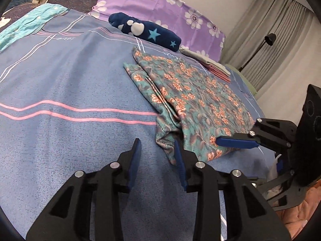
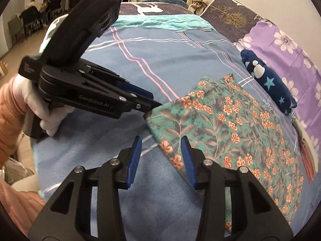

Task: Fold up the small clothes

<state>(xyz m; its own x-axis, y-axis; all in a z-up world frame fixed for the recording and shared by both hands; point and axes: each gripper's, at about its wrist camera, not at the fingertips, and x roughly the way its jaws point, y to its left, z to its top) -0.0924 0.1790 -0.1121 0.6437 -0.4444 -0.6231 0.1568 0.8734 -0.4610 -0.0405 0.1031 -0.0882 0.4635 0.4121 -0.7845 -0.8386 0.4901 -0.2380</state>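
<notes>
Home bedroom: bed [image 1: 60, 80], pillow [image 1: 160, 6].

Bed [image 1: 60, 84] left of the floral cloth [image 1: 200, 100] is bare blanket, wide lane for a claw. Far side blocked: navy star roll [image 1: 144, 31] just beyond cloth's far edge, purple pillow [image 1: 160, 4] behind it. Folded stack [image 1: 212, 66] sits near cloth's far right corner. Near edge crowded: left claw [image 1: 157, 152] and right claw [image 2: 160, 152] both gaping, close together at cloth's near corners. Lamp [image 1: 268, 40] and curtain [image 1: 280, 40] stand off-bed right.
</notes>
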